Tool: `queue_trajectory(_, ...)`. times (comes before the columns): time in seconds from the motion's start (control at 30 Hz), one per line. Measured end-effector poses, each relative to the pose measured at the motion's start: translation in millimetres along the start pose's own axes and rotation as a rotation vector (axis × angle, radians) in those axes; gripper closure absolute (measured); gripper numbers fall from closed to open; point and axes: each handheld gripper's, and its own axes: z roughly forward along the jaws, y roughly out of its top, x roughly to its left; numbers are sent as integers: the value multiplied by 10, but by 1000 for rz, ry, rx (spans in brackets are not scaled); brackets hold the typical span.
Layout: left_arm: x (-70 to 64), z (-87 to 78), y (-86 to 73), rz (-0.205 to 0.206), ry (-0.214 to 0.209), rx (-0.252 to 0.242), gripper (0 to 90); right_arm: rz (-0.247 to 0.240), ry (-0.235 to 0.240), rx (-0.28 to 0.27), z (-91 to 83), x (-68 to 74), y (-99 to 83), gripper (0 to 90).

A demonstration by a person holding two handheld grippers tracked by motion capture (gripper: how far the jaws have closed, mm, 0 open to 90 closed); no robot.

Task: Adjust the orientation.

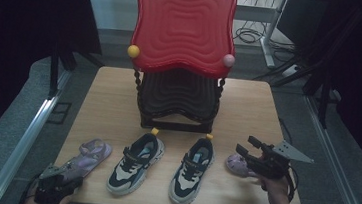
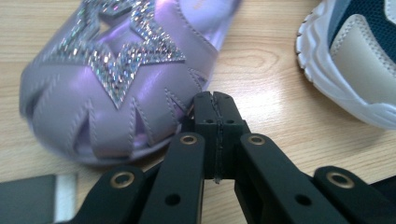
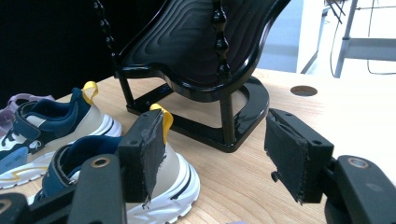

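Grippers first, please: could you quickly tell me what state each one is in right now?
Left gripper: shut, jaws pressed together with nothing between them, beside the purple sandal.
Right gripper: open, jaws wide apart, nothing between them.

High view dim, dark surround; light falls from above onto table point(image 1: 114, 100). Sheen on red shelf top point(image 1: 184, 24). Left gripper view: purple sandal point(image 2: 116, 79) soft, blurred at left edge, sequins glinting. Right gripper view: bright, washed-out background at upper right; near jaws slightly soft.
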Motion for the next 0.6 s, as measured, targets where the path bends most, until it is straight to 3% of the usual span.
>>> queue_trajectory(0.2, 63, 13, -61, -29, 5, -1, 900, -4, -12, 8, 31, 18, -19, 381)
queue_trajectory(0.6, 151, -33, -49, -48, 15, -7, 900, -20, -7, 21, 44, 55, -23, 381)
